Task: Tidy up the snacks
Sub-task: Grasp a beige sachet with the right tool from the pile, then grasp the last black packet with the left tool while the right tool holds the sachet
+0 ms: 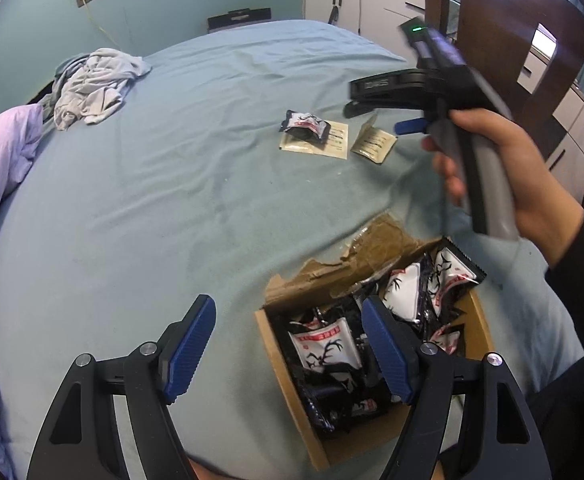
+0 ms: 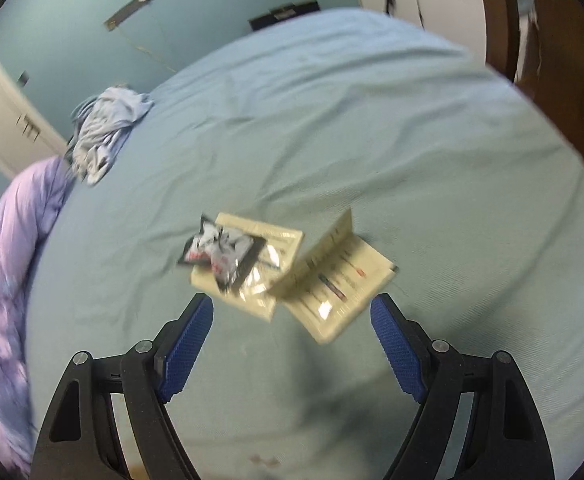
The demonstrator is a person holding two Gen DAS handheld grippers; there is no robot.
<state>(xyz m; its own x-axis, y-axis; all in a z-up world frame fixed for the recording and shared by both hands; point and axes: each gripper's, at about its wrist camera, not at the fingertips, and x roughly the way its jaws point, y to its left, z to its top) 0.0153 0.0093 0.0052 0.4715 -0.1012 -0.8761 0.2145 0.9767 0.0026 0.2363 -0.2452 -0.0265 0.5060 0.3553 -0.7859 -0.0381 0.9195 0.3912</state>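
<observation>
My left gripper (image 1: pixel 288 344) hung wide open and empty over the near cardboard box (image 1: pixel 288 396) of black snack packets (image 1: pixel 324 350). My right gripper (image 2: pixel 292 344), also wide open and empty, pointed down at a loose packet (image 2: pixel 222 258) on beige sachets (image 2: pixel 332 284), mid-bed.
</observation>
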